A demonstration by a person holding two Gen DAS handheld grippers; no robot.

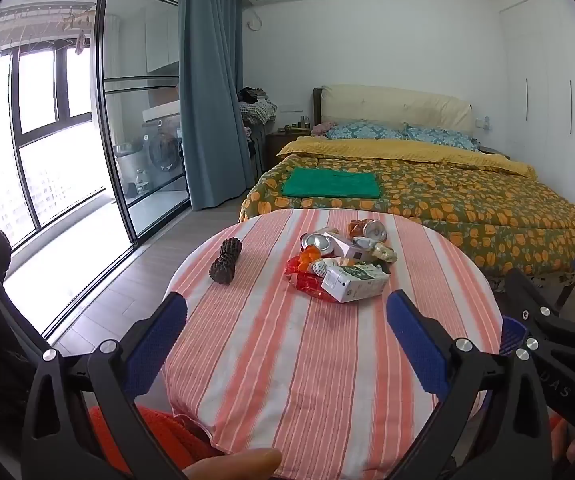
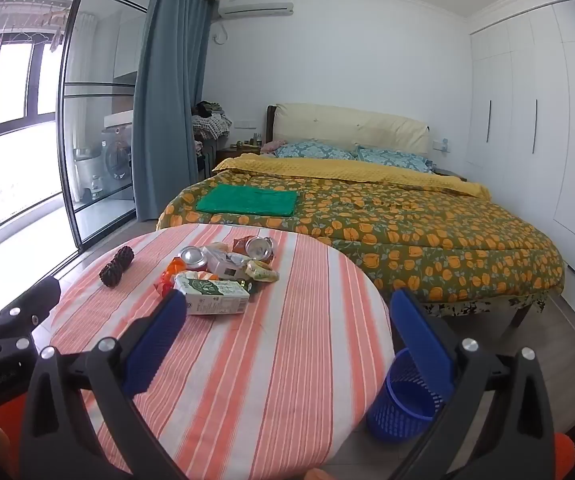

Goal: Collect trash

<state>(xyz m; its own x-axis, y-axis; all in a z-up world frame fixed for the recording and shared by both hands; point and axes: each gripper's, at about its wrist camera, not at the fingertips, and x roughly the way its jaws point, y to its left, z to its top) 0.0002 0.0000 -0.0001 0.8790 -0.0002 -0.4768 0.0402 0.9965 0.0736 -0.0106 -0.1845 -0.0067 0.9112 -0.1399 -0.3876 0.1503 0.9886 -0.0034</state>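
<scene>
Striped table (image 1: 327, 380) is bearing trash pile (image 1: 343, 264) beyond both grippers | left gripper (image 1: 287, 344) and right gripper (image 2: 287, 340) are hovering open, empty | blue bin (image 2: 403, 404) is standing beside table | risk: cans rolling off if nudged.
</scene>
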